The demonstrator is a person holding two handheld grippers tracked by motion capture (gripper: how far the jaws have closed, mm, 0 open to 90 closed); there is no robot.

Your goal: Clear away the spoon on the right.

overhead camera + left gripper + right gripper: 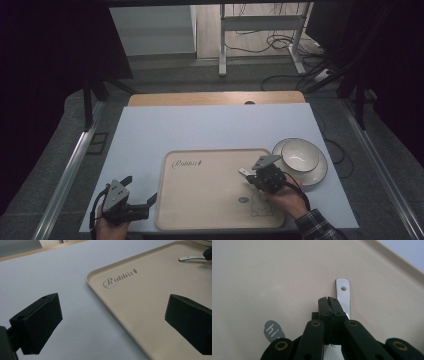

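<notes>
On the beige tray (pixel 200 210) we saw a shiny metal handle (pixel 343 293), our right gripper (pixel 328 299) with its fingers pinched tight on that handle, our left gripper (pixel 141 189) low by the tray's left edge, fingers wide, holding nothing, white bowl (pixel 300 154) nearby on the surface (pixel 150 130).

My table (pixel 150 130) stood pale blue-white with a wooden strip along its far edge, my beige tray (pixel 200 200) lay flat near me, my plate (pixel 320 175) rested just beside its far right corner
</notes>
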